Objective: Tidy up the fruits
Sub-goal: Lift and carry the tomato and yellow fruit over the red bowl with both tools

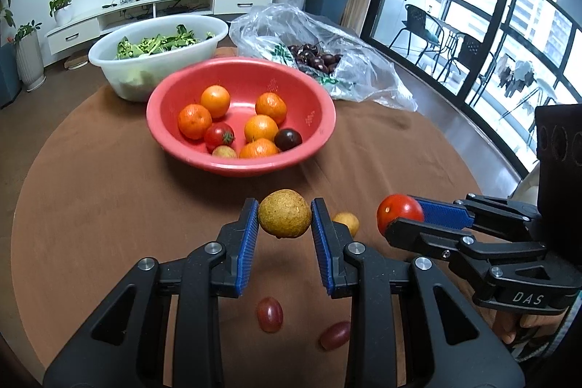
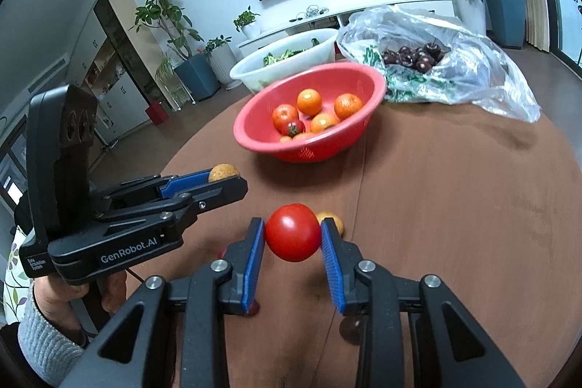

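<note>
Both tools carry fruit above the tabletop [image 1: 109, 206]: left tool [image 1: 284, 214] clamps a yellow-brown fruit [image 1: 284, 213], right tool [image 2: 293, 232] a red tomato [image 2: 293, 231]. Several already fill the red bowl [image 1: 320, 111]; three small ones remain loose.

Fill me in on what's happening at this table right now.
A person is sorting fruit with a handheld gripper in each hand. The left gripper is shut on a yellow-brown round fruit, and the right gripper is shut on a red tomato, both held above the brown tablecloth. The red bowl ahead already holds oranges and tomatoes. A small yellow fruit and two grape tomatoes remain loose on the cloth.
</note>
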